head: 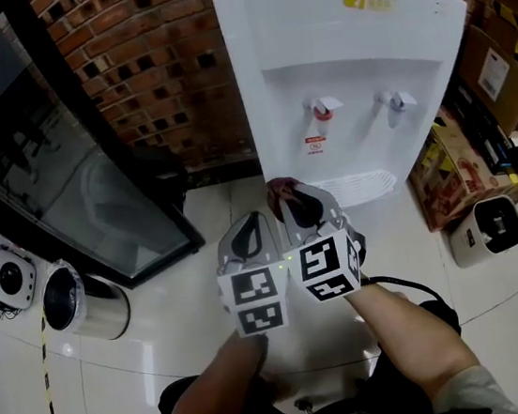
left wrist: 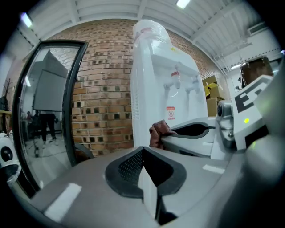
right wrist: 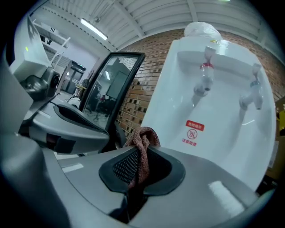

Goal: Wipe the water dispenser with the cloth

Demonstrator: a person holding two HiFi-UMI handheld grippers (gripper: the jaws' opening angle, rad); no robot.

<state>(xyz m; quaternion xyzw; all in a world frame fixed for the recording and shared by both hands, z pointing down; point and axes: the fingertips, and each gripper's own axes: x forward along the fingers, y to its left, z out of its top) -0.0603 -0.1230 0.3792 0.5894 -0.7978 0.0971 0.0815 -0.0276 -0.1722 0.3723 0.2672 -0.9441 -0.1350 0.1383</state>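
The white water dispenser [head: 333, 49] stands against the brick wall, with a red tap [head: 323, 109] and a blue tap [head: 397, 101] above its drip tray [head: 362, 186]. My right gripper [head: 299, 207] is shut on a brown cloth [head: 282, 189], a little short of the dispenser's lower front. In the right gripper view the cloth [right wrist: 141, 147] hangs pinched between the pads, below the dispenser's warning label [right wrist: 193, 133]. My left gripper [head: 249, 236] sits close beside it on the left, shut with nothing between its pads [left wrist: 129, 167]. The left gripper view shows the cloth [left wrist: 158, 132] and the dispenser [left wrist: 151, 80].
A black-framed glass panel [head: 53, 153] leans on the brick wall at the left. A steel canister [head: 77, 301] and a white round device [head: 8, 274] lie on the floor at the left. Cardboard boxes [head: 488, 76] and a white appliance [head: 489, 228] crowd the right.
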